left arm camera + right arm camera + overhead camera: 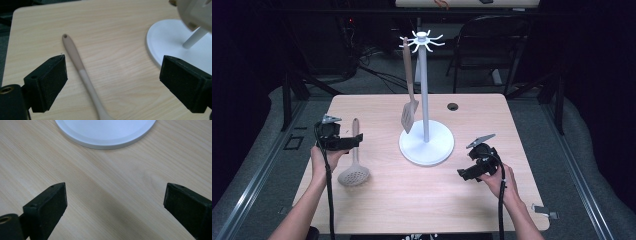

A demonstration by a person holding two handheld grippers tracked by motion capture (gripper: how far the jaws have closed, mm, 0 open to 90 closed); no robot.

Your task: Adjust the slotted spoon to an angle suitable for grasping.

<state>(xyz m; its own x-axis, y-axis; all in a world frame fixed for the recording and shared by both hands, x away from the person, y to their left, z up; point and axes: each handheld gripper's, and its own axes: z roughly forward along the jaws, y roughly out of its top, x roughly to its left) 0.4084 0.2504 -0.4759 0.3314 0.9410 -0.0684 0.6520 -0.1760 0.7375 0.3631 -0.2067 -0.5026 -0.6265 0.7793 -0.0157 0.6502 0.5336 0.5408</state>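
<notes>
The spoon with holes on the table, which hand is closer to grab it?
The left. Its open tongs sit right over the spoon, handle between them. The right tongs are across the white stand, with just bare table between them.

Beige slotted spoon [354, 162] flat on bench, handle pointing away; matching slotted spatula [410, 95] hanging from hook of white stand [426, 100], blade down

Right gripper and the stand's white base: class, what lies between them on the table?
Nothing: bare wooden table runs from the open right gripper to the white base, clearest in the right gripper view.
</notes>
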